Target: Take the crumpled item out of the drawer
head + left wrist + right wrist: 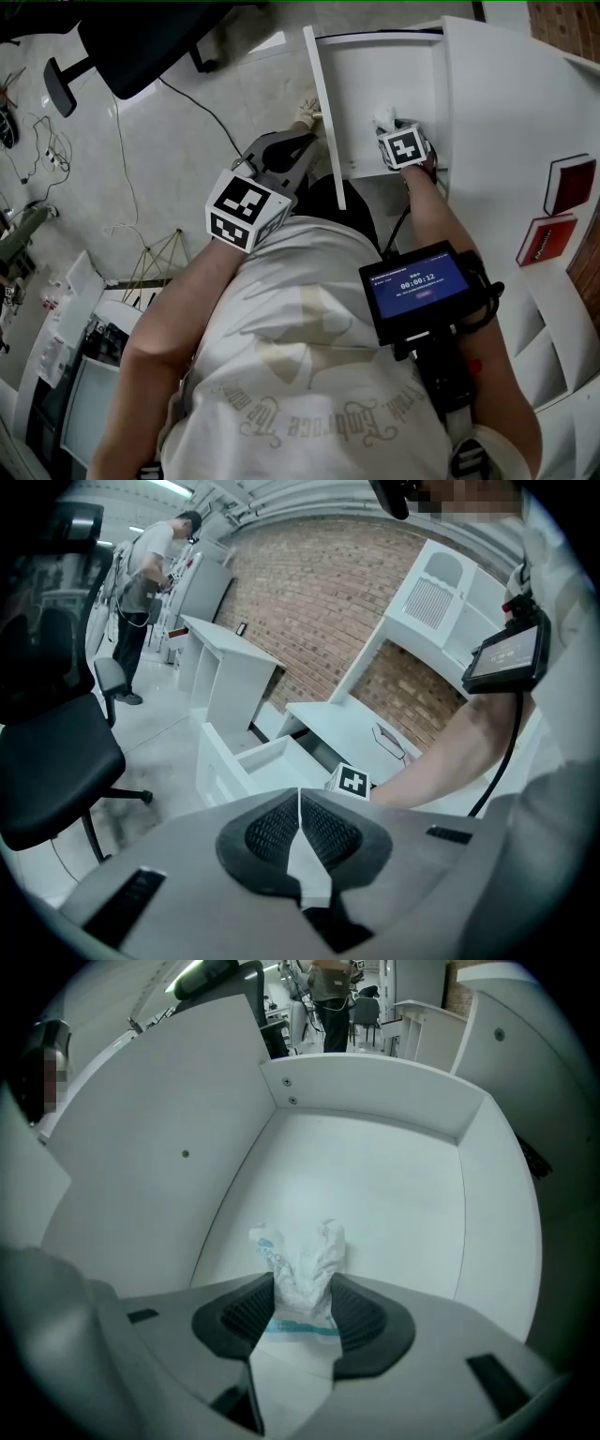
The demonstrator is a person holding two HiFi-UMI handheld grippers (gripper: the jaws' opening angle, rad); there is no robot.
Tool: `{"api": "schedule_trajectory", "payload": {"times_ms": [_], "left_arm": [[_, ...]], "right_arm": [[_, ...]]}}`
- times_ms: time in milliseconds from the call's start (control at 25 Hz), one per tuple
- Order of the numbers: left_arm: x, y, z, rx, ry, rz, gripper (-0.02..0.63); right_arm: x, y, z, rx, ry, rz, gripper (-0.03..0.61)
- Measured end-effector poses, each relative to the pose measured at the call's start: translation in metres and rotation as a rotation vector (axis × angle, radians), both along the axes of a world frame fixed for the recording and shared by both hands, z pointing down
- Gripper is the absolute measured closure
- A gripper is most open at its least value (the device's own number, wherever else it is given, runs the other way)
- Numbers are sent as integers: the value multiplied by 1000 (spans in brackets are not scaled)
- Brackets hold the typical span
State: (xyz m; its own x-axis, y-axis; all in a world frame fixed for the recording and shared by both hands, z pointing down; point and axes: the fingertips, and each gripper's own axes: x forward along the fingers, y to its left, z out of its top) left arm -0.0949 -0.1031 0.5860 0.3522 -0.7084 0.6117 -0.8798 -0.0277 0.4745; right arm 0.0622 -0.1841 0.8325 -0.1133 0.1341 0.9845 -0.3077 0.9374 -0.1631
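Note:
The crumpled item (pixel 302 1262) is a white wad with teal print, resting on the floor of the open white drawer (pixel 375 1185). My right gripper (pixel 302 1296) reaches down into the drawer, and both dark pads press against the wad's sides. In the head view the wad (pixel 383 119) pokes out just beyond the right gripper (pixel 405 148), near the drawer's (pixel 361 89) right wall. My left gripper (pixel 298 152) hangs outside the drawer's left side, above the floor. Its jaws (pixel 299 803) are shut, with nothing between them.
A black office chair (pixel 141 37) stands on the tiled floor at the upper left, with cables (pixel 42 145) nearby. Two red books (pixel 569 183) lie on the white desk at right. A screen (pixel 417 286) is strapped to the right forearm. A person (pixel 150 564) stands far off.

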Motion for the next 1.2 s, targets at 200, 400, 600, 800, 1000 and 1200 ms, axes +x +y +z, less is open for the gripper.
{"api": "schedule_trajectory", "payload": {"times_ms": [200,400,600,800,1000,1200], "left_arm": [[-1,-1,0,5,-8,-1,586],[-2,-5,1,17,-15,2,586],[0,-6,-4,32,-22,7,586],[9,1,-18,49,-29,21,586],[17,7,-26,64,-40,29,586],[21,7,-31,85,-53,38,586]], "right_arm": [[-1,-2,0,8,-8,5,379],[-4,-5,0,22,-25,16,379],[-3,-4,-6,32,-34,25,379],[5,0,-22,50,-50,49,379],[9,-1,-34,60,-79,101,379],[8,-2,-43,72,-108,121,379]]}}
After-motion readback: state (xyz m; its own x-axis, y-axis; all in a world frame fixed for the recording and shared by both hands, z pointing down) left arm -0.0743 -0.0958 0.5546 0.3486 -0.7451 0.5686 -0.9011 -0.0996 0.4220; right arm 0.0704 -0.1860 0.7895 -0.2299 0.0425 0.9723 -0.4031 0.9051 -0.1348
